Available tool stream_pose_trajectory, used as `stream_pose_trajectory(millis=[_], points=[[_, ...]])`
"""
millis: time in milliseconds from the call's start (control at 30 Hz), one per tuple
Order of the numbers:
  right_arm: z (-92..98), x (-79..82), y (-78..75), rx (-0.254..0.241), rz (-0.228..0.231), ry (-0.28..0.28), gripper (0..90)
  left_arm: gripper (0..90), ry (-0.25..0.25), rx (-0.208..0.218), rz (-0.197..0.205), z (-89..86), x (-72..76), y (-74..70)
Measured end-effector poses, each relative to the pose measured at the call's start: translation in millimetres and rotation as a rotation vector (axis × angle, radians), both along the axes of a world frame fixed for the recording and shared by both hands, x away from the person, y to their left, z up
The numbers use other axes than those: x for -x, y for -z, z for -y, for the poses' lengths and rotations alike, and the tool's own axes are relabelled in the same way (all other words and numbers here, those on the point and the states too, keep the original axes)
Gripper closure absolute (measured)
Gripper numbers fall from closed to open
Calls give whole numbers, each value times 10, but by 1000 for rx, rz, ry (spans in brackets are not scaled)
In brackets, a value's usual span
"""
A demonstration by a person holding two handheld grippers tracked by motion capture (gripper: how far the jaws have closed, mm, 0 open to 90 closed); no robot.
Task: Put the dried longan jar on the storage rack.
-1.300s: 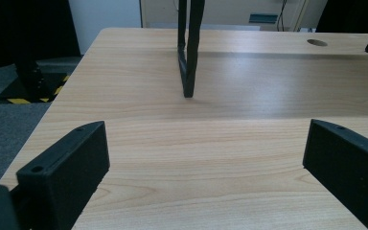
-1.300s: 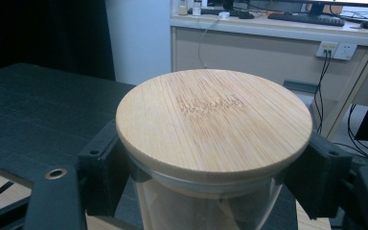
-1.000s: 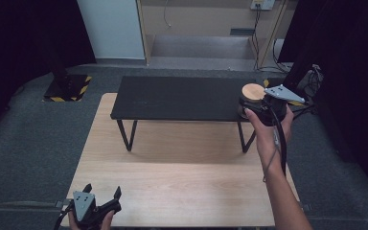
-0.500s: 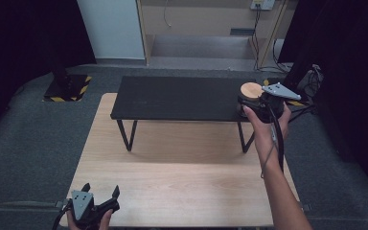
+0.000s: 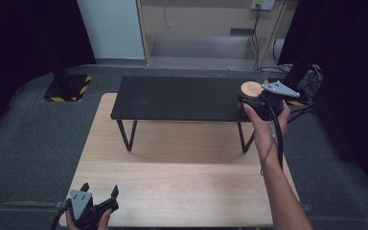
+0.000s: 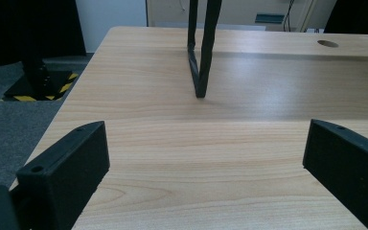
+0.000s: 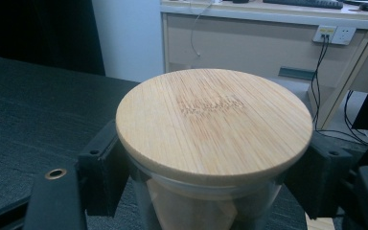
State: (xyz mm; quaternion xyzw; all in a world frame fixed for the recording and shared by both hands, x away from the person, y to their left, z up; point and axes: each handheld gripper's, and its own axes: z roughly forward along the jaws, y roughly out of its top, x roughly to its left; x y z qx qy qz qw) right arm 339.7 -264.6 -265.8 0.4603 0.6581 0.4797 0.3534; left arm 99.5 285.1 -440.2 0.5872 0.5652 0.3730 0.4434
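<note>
- Clamped between the two black jaws of the right gripper [image 5: 255, 97]: a clear glass jar with a round bamboo lid [image 7: 214, 125], jaws pressed against the glass wall on either side just under the lid's rim.
- Pale, fine-grained lid, faint lettering stamped near its centre, too soft to read; flat on top, overhanging the glass slightly.
- Through the glass below the lid, something light brown inside, contents not identifiable.
- Held at the right end of the low black rectangular bench with thin metal legs [image 5: 177, 97], directly ahead of the right hand [image 5: 263, 115]; whether resting on the dark top or raised just above it, cannot tell.
- Grey three-cornered plate on top of the right gripper, cable trailing back along the forearm.
- Left gripper [image 5: 98, 196] spread wide and gripping nothing, low over the near left corner of the light wooden table [image 5: 182, 191].
- Beyond the open left jaws [image 6: 201, 163], bare wood grain and one black bench leg [image 6: 200, 48] farther ahead.
</note>
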Motion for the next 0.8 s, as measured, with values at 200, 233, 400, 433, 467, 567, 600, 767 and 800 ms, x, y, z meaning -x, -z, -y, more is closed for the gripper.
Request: stream_pose_trajectory(millis=[200, 233, 400, 433, 467, 567, 600, 767, 800], points=[[12, -3, 15, -7, 1, 0, 259, 8, 1, 0, -1, 7, -4, 7], [19, -4, 20, -11, 1, 0, 260, 8, 2, 0, -3, 7, -5, 7], [24, -9, 30, -15, 4, 0, 260, 8, 2, 0, -2, 6, -1, 10], [24, -9, 31, -15, 4, 0, 260, 8, 1, 0, -2, 5, -1, 9], [24, -9, 33, -17, 4, 1, 259, 8, 0, 0, -1, 4, 1, 8], [22, -9, 37, -16, 6, 1, 258, 8, 0, 0, -1, 2, 3, 4], [19, -9, 39, -14, 8, 3, 247, 8, -1, 0, 0, 2, 4, 5], [8, -13, 59, -15, 16, 3, 148, 8, 2, 2, -2, 4, 2, 12], [8, -23, 62, -15, 10, 3, 122, 8, 2, 2, -2, 6, 3, 13]])
